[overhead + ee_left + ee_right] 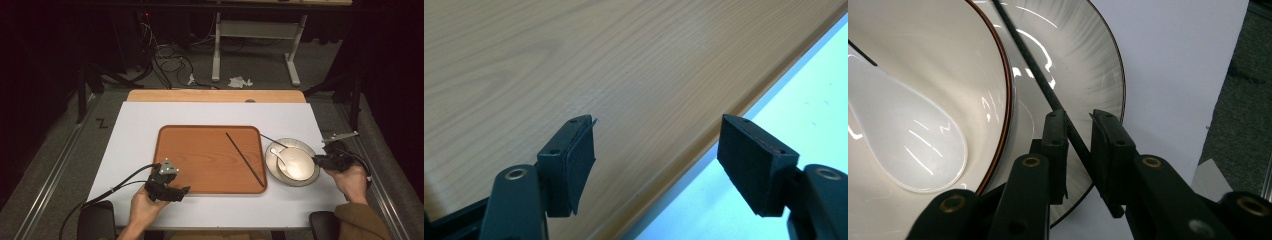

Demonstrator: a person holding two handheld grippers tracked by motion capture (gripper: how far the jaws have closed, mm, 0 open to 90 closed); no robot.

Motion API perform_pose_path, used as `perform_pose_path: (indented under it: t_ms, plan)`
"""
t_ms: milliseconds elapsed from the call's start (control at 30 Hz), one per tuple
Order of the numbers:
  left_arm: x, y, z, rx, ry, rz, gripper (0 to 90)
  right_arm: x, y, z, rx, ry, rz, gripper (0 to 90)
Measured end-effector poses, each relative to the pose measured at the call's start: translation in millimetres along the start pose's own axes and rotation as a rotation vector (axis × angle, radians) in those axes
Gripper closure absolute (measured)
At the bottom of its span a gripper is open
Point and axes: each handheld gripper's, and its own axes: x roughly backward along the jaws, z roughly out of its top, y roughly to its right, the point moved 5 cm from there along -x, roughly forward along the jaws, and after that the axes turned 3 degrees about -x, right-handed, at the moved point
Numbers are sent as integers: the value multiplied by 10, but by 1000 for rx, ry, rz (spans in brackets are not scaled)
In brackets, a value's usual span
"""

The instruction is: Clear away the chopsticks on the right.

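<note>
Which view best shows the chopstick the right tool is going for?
The right gripper view: the chopstick crosses the plate rim and runs between the right tool's pads, a gap showing. The high view shows it as a thin line; the left gripper view faces the tray.

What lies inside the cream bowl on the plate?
Inside the bowl lies a white ceramic spoon, scoop down in the hollow and handle leaning toward the rim. The bowl rests on a plate, whose middle is covered by it.
</note>
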Motion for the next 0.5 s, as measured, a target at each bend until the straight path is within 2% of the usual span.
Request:
perform_pose_path:
  t_ms: [500]
  plan:
    - [9, 0, 2, 0, 5, 3, 310, -34, -50, 2, 35, -13, -9, 839]
